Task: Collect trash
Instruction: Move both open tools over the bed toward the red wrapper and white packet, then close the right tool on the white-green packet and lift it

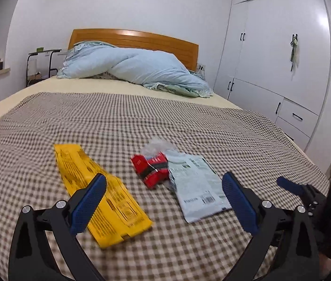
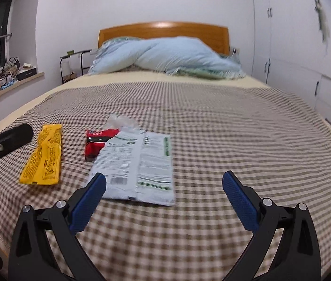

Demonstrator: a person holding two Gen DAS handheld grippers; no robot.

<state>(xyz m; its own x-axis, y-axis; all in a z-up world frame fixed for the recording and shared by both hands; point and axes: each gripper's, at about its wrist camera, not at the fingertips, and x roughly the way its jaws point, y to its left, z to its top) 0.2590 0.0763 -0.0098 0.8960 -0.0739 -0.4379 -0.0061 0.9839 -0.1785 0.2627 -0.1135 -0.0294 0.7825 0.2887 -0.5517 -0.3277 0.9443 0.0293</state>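
Trash lies on a checked brown blanket [image 1: 189,121] [image 2: 235,128] covering the bed. A flat yellow wrapper [image 1: 99,192] [image 2: 43,155] is on the left, a crumpled red packet [image 1: 152,168] [image 2: 97,141] in the middle with a scrap of clear plastic [image 1: 157,145] [image 2: 121,121] behind it, and a white-green printed pouch [image 1: 196,185] [image 2: 139,166] on the right. My left gripper [image 1: 164,187] hovers open above the blanket, straddling the red packet. My right gripper [image 2: 164,187] is open too, just right of the pouch's near edge, holding nothing.
A bundled light blue duvet [image 1: 132,68] [image 2: 165,56] lies by the wooden headboard [image 1: 142,39]. White wardrobes [image 1: 278,58] [image 2: 306,58] line the right wall. A black side table [image 1: 41,63] and a cluttered window ledge [image 2: 8,77] are on the left.
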